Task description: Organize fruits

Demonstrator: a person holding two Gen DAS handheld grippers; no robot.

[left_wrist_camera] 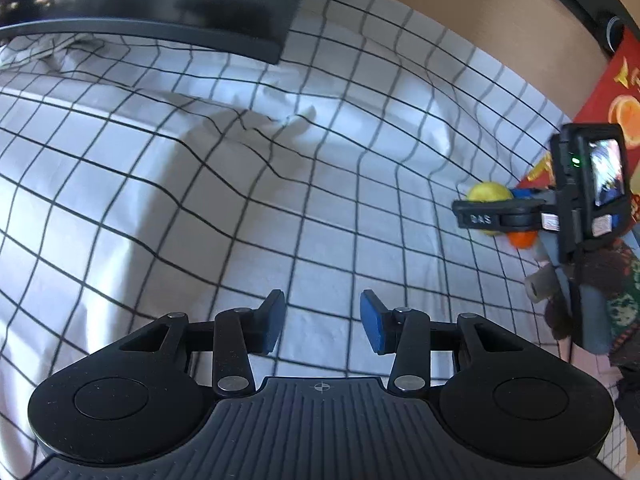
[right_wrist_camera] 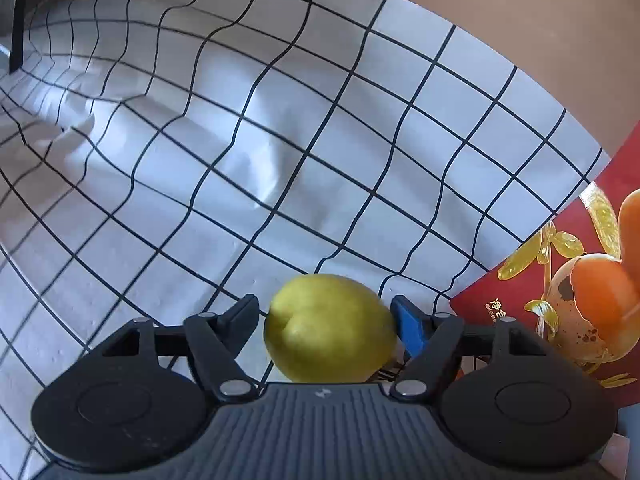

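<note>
Yellow fruit sat between right gripper jaws, left pad gap visible, grip not closed. Fruit to be centred before squeezing. Left gripper jaws half-wide, nothing held, above checked cloth.

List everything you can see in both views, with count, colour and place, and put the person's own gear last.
Lemon: one, yellow, on the cloth between the right claw's fingers.
Orange: one, orange, behind the right claw, partly hidden.
Box: one, red with fruit print, right edge.
Cloth: one, white with black grid, wrinkled, covering the surface.
Monitor: one, black, far left.
Left claw: black, blue pads, open, empty.
Right claw: black, around the lemon; grip unclear.
Sleeve: dark, patterned, at the right claw.
</note>
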